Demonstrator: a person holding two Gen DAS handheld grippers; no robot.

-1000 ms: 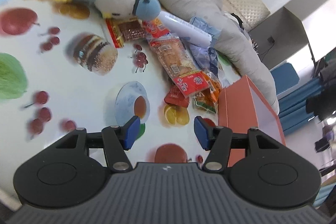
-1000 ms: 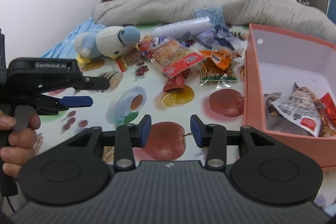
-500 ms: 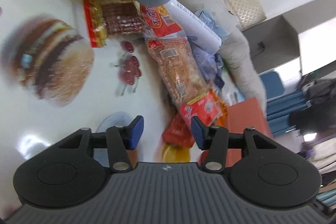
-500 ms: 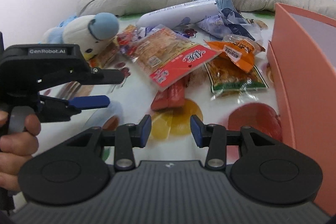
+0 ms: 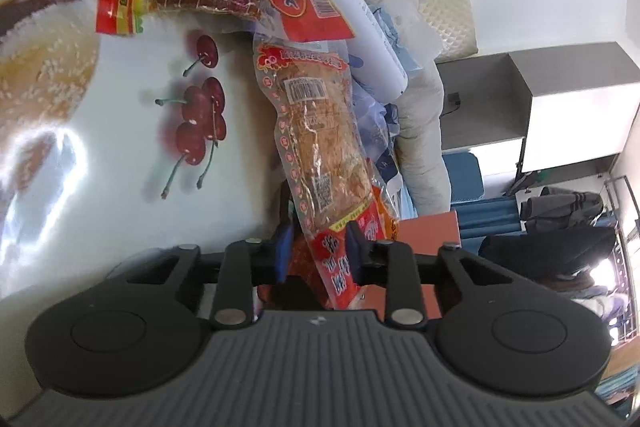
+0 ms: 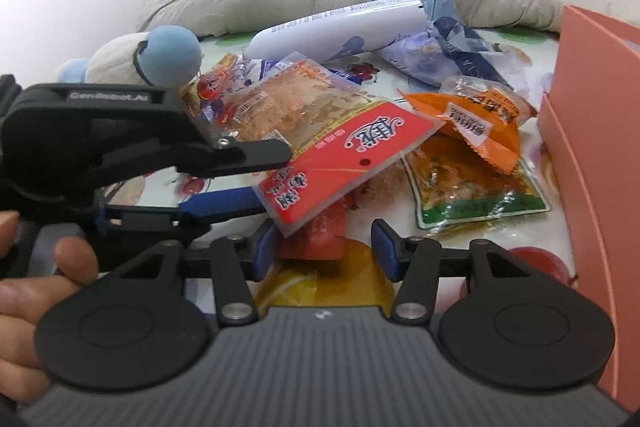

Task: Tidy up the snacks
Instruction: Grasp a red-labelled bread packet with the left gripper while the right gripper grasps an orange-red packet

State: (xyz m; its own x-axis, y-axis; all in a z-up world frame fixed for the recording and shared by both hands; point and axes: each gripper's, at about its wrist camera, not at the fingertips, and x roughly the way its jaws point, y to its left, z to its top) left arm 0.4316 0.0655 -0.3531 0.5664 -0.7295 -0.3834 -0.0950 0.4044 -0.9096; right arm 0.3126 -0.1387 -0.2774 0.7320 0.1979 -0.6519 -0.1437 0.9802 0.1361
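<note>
Early stage: closing left gripper (image 5: 316, 247) jaws around red end of long clear crisp packet (image 5: 320, 143), not yet pinching; widening right gripper (image 6: 323, 247), empty, over small red sachet (image 6: 320, 233); snacks lying beside salmon-pink cardboard box (image 6: 596, 163).

Your left gripper (image 5: 316, 247) points forward and slightly downward, its jaws having just been closing; a snack packet's red end lies between the blue pads (image 5: 283, 247), though firm contact cannot be confirmed; in the right wrist view your left hand (image 6: 36, 287) wraps the handle, fingers curled; your right gripper (image 6: 326, 247) tilts more steeply downward, its jaws having just been opening and standing apart, nothing clamped between them
</note>
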